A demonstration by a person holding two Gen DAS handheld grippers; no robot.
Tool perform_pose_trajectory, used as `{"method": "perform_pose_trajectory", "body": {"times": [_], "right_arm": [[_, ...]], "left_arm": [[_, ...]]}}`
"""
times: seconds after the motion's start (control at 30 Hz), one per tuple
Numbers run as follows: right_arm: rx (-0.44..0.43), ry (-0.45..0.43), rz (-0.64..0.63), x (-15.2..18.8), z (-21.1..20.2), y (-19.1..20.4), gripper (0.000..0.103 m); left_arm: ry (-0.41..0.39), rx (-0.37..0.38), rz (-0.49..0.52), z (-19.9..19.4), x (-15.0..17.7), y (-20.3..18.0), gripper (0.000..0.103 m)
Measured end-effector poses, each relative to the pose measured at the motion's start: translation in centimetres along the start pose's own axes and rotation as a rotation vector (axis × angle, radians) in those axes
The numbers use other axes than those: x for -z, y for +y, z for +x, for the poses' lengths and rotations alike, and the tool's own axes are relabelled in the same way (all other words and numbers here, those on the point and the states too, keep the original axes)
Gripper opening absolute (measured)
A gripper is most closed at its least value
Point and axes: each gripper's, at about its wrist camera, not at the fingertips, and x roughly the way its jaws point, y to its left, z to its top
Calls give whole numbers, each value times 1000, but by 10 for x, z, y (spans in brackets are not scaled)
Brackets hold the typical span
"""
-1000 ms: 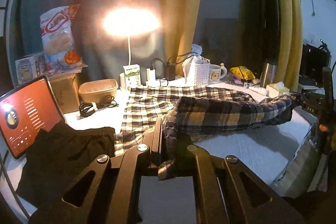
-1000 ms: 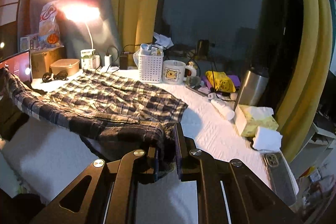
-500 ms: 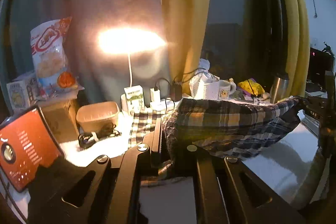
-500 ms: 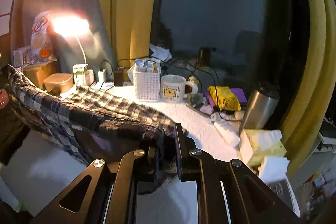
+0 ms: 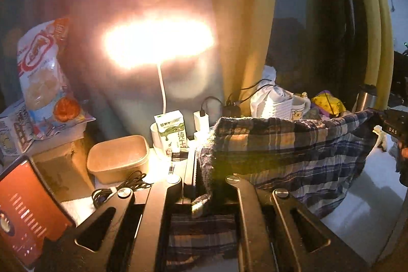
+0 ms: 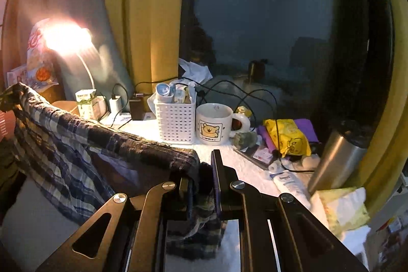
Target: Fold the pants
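Mid-fold, with pants (image 5: 293, 152) lifted and strung in front of the lamp (image 5: 158, 42), left gripper (image 5: 206, 185) and right gripper (image 6: 204, 182) each clamped on an edge; laying down and further folds left.

- Premises: a lived-in private room at night, most likely a bedroom or dormitory corner.
- Mustard-yellow fabric curtains (image 6: 142, 17) hang beside a dark window pane (image 6: 267, 17).
- A lit white gooseneck desk lamp (image 5: 159, 42) stands on a white cloth-covered surface (image 6: 142, 128).
- Personal clutter: white ceramic mug with a bear print (image 6: 213, 124), white perforated plastic basket (image 6: 175, 122), steel vacuum flask (image 6: 339, 157), green-and-white milk carton (image 5: 172, 130), large snack bag (image 5: 42, 68).
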Motion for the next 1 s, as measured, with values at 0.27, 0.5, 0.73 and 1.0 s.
{"method": "perform_pose_trajectory", "body": {"times": [0.27, 0.5, 0.73, 1.0], "right_arm": [[18, 45, 5, -5, 54, -2, 13], [36, 102, 27, -3, 105, -11, 12], [33, 165, 39, 3, 147, -8, 12], [53, 195, 37, 9, 167, -7, 13]], "left_arm": [[69, 25, 7, 61, -5, 8, 6], [159, 63, -15, 126, 1, 14, 6], [236, 23, -56, 168, 11, 29, 15], [291, -140, -131, 181, 24, 58, 52]]}}
